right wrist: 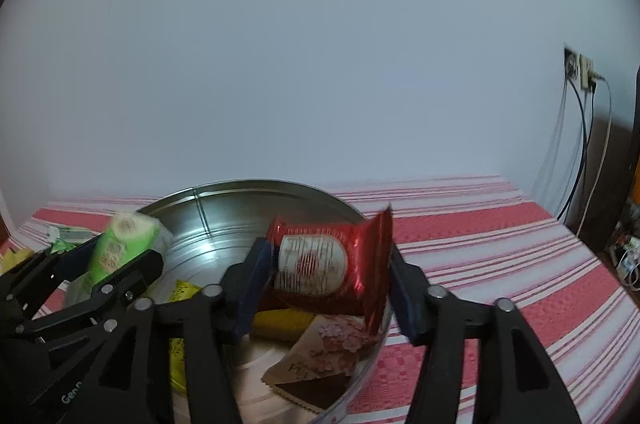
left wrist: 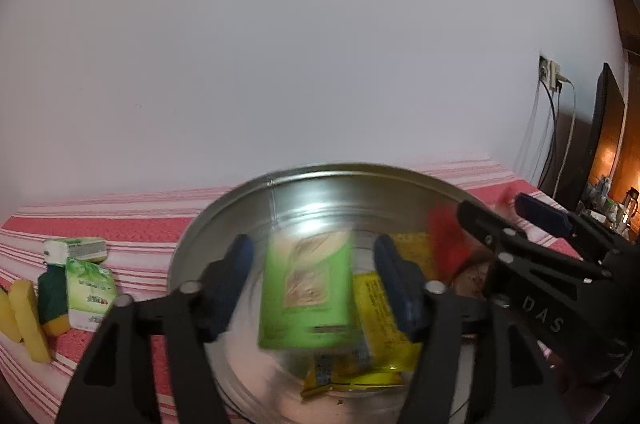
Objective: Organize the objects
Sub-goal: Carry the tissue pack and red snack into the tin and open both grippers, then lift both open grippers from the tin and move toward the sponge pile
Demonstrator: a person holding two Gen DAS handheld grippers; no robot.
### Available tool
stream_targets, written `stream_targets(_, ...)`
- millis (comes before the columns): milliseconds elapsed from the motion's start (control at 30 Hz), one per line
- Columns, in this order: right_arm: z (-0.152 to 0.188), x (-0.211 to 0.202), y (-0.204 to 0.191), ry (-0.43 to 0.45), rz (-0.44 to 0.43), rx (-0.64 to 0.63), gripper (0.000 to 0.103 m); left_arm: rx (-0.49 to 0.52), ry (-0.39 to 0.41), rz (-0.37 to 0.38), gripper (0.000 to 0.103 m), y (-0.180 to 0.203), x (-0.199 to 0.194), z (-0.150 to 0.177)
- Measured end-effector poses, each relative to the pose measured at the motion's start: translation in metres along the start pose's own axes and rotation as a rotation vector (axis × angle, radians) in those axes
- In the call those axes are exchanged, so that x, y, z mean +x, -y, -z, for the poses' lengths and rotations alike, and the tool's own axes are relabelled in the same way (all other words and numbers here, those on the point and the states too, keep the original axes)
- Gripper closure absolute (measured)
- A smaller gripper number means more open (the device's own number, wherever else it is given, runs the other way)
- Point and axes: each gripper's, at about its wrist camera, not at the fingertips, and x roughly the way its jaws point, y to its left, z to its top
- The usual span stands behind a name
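Both tools hang over the metal tin (left wrist: 224, 224) — several snacks already lie inside. The left tool (left wrist: 312, 288) stands open around a blurred, upright green packet (left wrist: 306, 288); the right tool (right wrist: 326, 274) is open around a red packet (right wrist: 320, 264), long axis crosswise. Sponges (left wrist: 28, 316) and tissue packs (left wrist: 88, 288) wait at the worktop's left edge.

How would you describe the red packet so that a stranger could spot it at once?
Find the round metal tin on the striped cloth. Above its right side, between the right gripper's fingers, is the red packet. Only this one is glossy red with a white oval label.
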Motion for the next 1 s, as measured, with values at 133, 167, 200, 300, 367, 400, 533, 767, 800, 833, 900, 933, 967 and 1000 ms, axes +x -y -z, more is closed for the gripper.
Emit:
stream_targets(133, 0.001, -0.008, 0.004, 0.03, 0.014, 0.041, 0.035, -0.032, 0.024, -0.019, 0.004, -0.008, -0.005, 0.002)
stream_targets(167, 0.002, -0.008, 0.006, 0.031, 0.012, 0.054, 0.034, -0.04, 0.033, -0.023, 0.0, -0.01, -0.006, 0.002)
stream_targets(200, 0.002, -0.006, 0.009, 0.03, 0.009, 0.061, 0.033, -0.044, 0.045, -0.023, 0.0, -0.011, -0.008, 0.002)
stream_targets(300, 0.005, -0.002, 0.02, 0.037, 0.012, 0.068, 0.03, -0.025, 0.062, -0.026, 0.0, -0.008, -0.011, 0.002)
stream_targets(367, 0.003, -0.002, 0.025, 0.042, 0.015, 0.071, 0.03, -0.017, 0.071, -0.026, 0.0, -0.007, -0.012, 0.001)
stream_targets(400, 0.002, -0.003, 0.024, 0.044, 0.016, 0.074, 0.03, -0.014, 0.073, -0.025, 0.0, -0.005, -0.012, 0.0)
stream_targets(533, 0.0, -0.009, 0.022, 0.058, 0.022, 0.074, 0.03, -0.012, 0.079, -0.025, 0.0, -0.005, -0.012, 0.0)
stream_targets(767, 0.001, -0.023, 0.022, 0.119, 0.079, 0.065, 0.03, 0.001, 0.116, -0.04, 0.0, 0.0, -0.023, 0.003)
stream_targets(800, 0.001, -0.027, 0.019, 0.13, 0.094, 0.059, 0.03, 0.0, 0.117, -0.036, 0.0, 0.0, -0.024, 0.003)
stream_targets(833, 0.002, -0.03, 0.017, 0.142, 0.115, 0.052, 0.03, -0.003, 0.118, -0.031, 0.0, -0.001, -0.024, 0.003)
stream_targets(900, 0.003, -0.035, 0.015, 0.152, 0.141, 0.046, 0.03, -0.01, 0.114, -0.012, 0.0, -0.003, -0.025, 0.002)
stream_targets(933, 0.004, -0.038, 0.014, 0.156, 0.154, 0.045, 0.03, -0.011, 0.112, -0.008, 0.0, -0.003, -0.025, 0.002)
stream_targets(967, 0.003, -0.041, 0.011, 0.159, 0.164, 0.046, 0.03, -0.011, 0.113, -0.006, 0.0, -0.003, -0.026, 0.002)
stream_targets(1000, 0.003, -0.042, 0.012, 0.162, 0.171, 0.046, 0.03, -0.009, 0.115, -0.001, 0.0, -0.003, -0.027, 0.002)
